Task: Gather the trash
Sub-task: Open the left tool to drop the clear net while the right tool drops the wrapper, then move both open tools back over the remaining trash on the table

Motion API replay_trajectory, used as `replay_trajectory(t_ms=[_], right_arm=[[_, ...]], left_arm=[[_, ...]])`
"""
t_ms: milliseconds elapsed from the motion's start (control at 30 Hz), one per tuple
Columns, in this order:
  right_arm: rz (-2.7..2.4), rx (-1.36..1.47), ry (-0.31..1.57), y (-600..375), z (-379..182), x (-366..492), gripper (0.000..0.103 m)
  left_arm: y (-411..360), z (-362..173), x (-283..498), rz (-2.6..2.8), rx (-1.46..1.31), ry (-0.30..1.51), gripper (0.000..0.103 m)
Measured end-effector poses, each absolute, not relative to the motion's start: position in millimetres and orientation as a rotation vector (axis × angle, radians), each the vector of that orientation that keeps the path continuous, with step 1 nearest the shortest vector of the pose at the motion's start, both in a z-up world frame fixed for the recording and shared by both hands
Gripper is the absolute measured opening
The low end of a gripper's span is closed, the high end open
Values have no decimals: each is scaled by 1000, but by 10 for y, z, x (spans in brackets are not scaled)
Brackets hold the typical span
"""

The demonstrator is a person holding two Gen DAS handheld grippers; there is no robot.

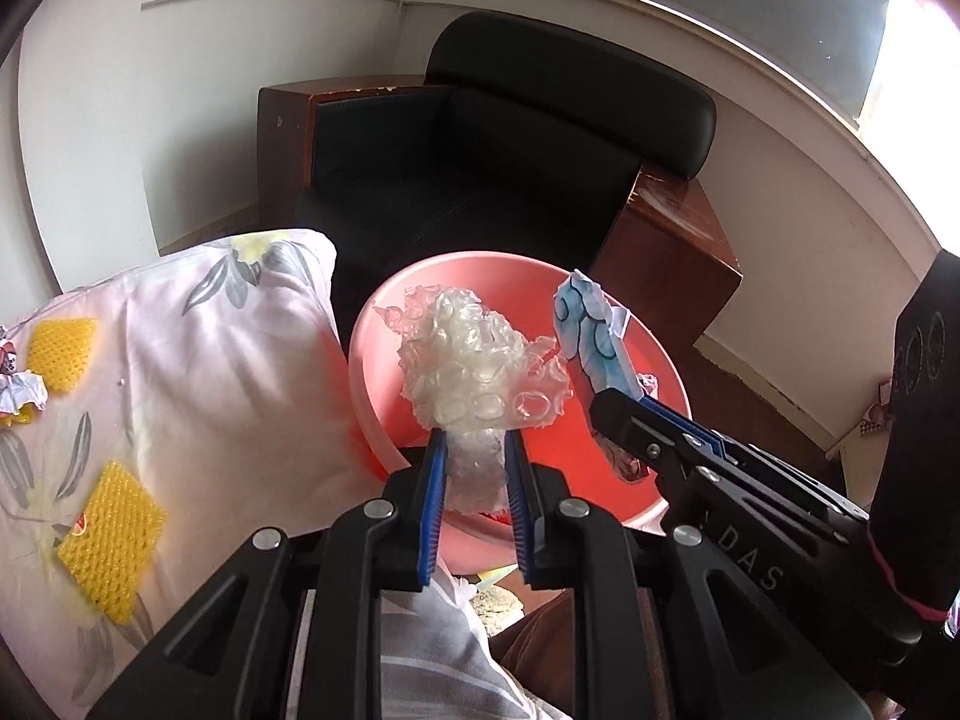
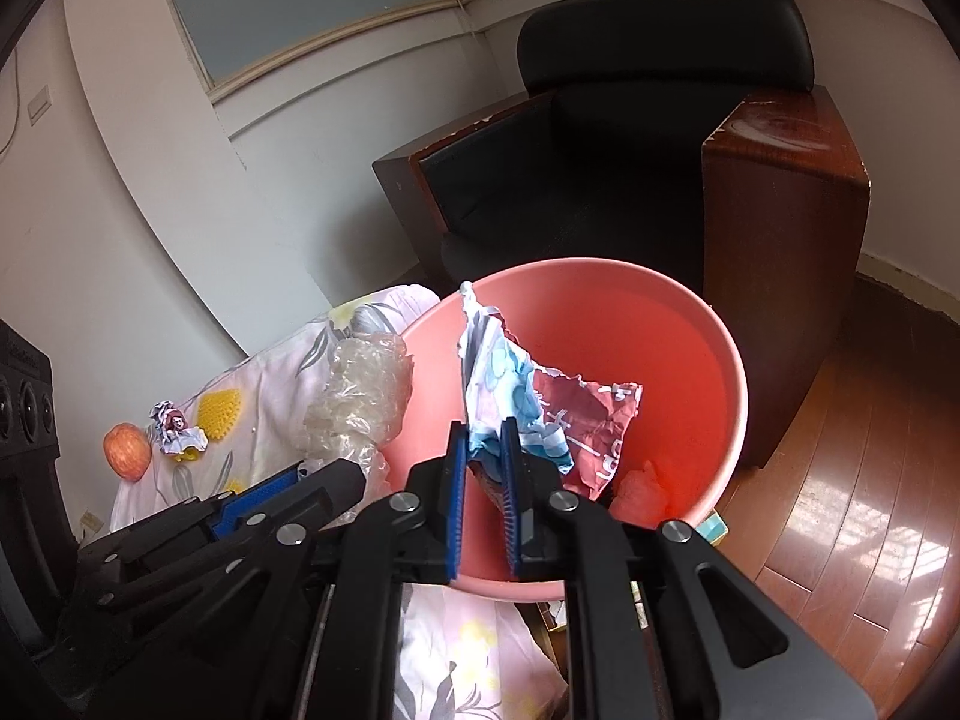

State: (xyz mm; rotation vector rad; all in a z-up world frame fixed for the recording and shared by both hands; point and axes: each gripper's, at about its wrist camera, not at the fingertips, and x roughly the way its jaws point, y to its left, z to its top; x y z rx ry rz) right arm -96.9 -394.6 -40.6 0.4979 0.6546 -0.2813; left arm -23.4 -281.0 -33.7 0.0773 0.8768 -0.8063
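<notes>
My left gripper is shut on a wad of clear bubble wrap and holds it over the pink bucket. My right gripper is shut on a crumpled blue, white and red wrapper held over the same bucket. In the left wrist view the right gripper comes in from the right with the wrapper. In the right wrist view the left gripper and the bubble wrap show at the left. A pale crumpled piece lies inside the bucket.
A floral bedsheet holds two yellow foam nets and a crumpled paper. An apple lies on the sheet. A black armchair with wooden sides stands behind the bucket. A black speaker is at right. The wooden floor shows at right.
</notes>
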Motion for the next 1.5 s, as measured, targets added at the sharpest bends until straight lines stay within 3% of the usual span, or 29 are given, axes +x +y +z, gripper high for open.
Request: replay_trajectory(t_ms=[333,467,633,867,1500], right_arm=[[-285,520,697,-4116,-583,-870,12],[-295,531,712,-4186,-639,-867,15],[-304,531,708,-4213,-646,-901,27],[-309,511,699,-4138,-589,-992,28],[-211,438,722,-3532,-379,-1098,28]], left_arm=[[-3030,-557,-20,-815,83,967,23],[-3031,-596,10,-806,70,972,29],[-2997,-579,-19,-804,63,961,31],[-2871,-475,-125,-783,57,930,40],[-2176,-241,-413,-642,44,880,41]])
